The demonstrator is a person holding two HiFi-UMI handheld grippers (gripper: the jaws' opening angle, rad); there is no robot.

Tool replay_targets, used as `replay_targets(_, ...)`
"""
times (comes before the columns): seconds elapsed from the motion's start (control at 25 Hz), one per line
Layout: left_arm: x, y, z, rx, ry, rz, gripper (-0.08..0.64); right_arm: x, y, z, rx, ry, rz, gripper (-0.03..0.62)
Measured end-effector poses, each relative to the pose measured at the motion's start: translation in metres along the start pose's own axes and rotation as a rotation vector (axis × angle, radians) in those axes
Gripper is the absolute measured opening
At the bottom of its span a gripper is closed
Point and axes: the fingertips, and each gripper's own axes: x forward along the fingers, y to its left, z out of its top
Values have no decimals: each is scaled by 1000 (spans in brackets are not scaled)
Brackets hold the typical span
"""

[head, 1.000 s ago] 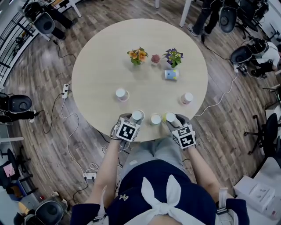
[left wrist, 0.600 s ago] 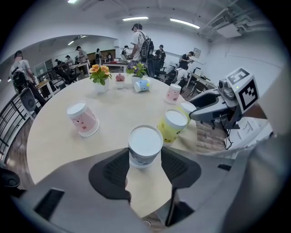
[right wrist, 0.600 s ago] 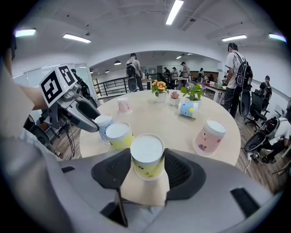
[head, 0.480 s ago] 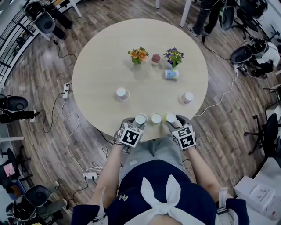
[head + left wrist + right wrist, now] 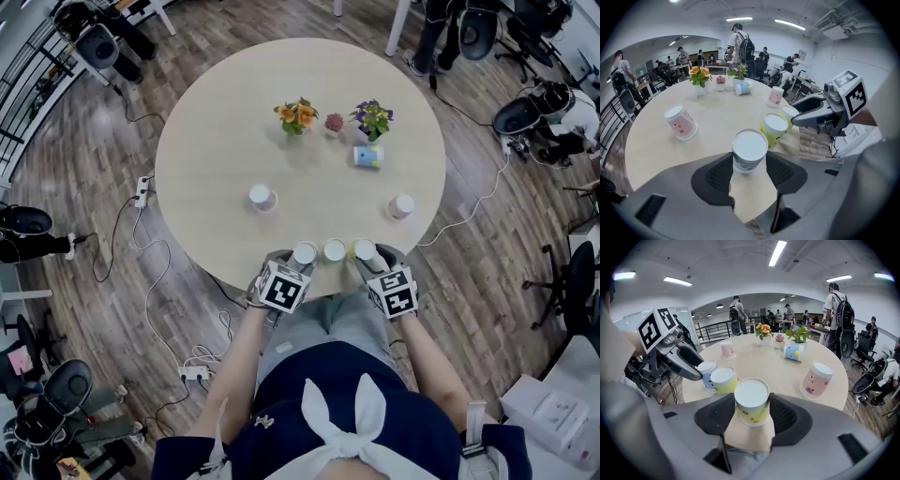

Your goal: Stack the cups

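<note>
We hold the left gripper [image 5: 749, 163] at the near edge of the round surface [image 5: 216, 150]. Its fingers [image 5: 717, 176] are closed on a pale blue cup [image 5: 750, 146] that stands upside down, white base up, with both pads against its sides. The right gripper [image 5: 752, 412] has its fingers [image 5: 786, 418] closed the same way on a yellow-printed cup [image 5: 752, 398], also base up. Between the two held cups a middle yellow cup [image 5: 334, 250] stands upside down on the surface, so the three form a short row along the near edge. The pale blue cup is just left of the middle one and the yellow-printed cup just right of it. We cannot tell whether any of them touch, nor whether the held cups rest on the surface or hang just above it. Farther in, a pink cup [image 5: 261, 198] stands upside down to the left, well apart from the row, and a second pink cup [image 5: 401, 206] stands upside down to the right, near the rim. A blue cup [image 5: 367, 157] lies on its side past the centre, just on the near side of the purple flowers [image 5: 372, 118]. Those flowers share the far part of the surface with a small pink plant [image 5: 334, 123] and orange flowers [image 5: 296, 116], the three pots in a line. Every cup stands or lies singly. Around the surface we see a wooden floor [image 5: 84, 141] and an office chair [image 5: 28, 223] at the left.
</note>
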Motion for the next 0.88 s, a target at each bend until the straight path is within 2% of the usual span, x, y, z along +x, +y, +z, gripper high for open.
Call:
replay_targets(0.12,0,-1,-1,-39,-13,-18,230,1,2,-2,-3,5,9,252)
replay_targets(0.36,-11,5,7,-94,-65,-18,252,-8,2,2,52,-23,27,279)
replay_targets(0.56,-38,15,23,-175,-160,-42,253,-32,-17,24,72,-92,-5,281)
replay_targets(0.72,-61,38,42,-219,-254,0,259,-48,-38,53,30,-149,-46,279)
replay_targets(0.88,-82,62,64,-265,-339,52,259,-61,-53,91,-71,-198,-78,262)
